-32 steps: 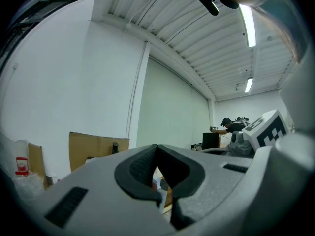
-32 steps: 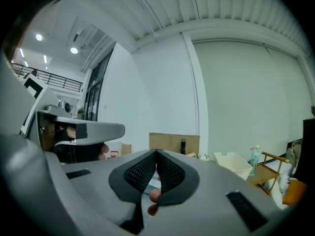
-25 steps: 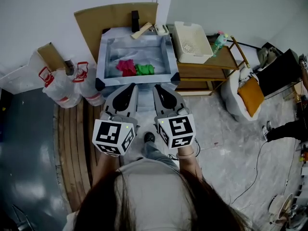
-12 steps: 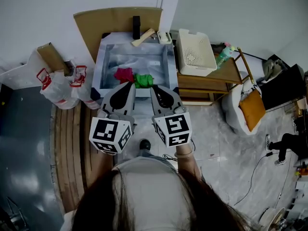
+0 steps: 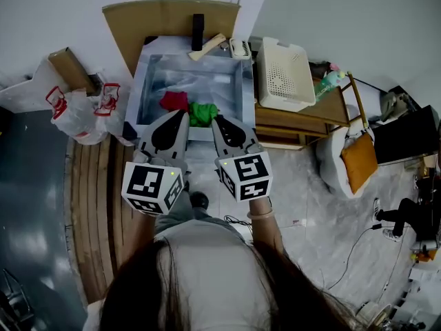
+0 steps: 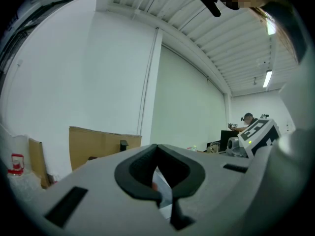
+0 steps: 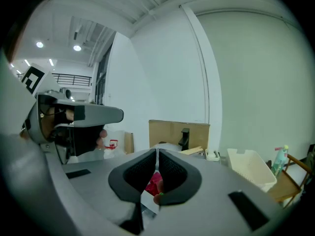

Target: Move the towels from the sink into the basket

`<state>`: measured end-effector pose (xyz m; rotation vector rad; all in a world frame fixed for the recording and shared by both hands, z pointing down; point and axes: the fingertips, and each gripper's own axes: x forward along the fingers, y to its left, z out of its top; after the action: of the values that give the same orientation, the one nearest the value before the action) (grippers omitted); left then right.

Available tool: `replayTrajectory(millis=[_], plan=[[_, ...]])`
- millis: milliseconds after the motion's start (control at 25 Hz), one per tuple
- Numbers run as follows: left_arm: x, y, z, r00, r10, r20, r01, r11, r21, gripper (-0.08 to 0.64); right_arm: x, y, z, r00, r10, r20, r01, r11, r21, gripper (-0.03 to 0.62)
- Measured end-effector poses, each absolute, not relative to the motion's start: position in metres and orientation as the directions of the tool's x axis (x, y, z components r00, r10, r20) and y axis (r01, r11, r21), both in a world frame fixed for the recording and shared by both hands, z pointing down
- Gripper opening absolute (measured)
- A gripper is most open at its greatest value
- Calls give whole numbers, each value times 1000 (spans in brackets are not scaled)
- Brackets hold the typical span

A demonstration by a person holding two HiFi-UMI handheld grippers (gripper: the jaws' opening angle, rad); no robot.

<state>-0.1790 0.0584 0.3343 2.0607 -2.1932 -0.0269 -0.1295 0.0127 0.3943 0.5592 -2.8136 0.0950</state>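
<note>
Left tongs [image 5: 184, 114] and right tongs [image 5: 213, 120] neared the sink [image 5: 244, 88].

Plastic bags [image 5: 79, 109] near a cardboard sheet [image 5: 158, 19] — orange cushion [image 5: 358, 163] well apart.

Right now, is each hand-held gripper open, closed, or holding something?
Left hand-held gripper: closed, jaws together, holding nothing.
Right hand-held gripper: closed, jaws together, holding nothing.

Towels [image 5: 175, 101] side by side in sink [image 5: 246, 81], basket [image 5: 282, 74] on stand [image 5: 325, 109] right of sink
</note>
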Motion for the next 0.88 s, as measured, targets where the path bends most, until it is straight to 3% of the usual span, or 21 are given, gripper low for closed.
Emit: replayTrajectory(millis=[880], plan=[[-263,-20,370,2,-992,126,-988,18,155,8,-207,-50,490,-800,-303,517,-309,948,78,31]])
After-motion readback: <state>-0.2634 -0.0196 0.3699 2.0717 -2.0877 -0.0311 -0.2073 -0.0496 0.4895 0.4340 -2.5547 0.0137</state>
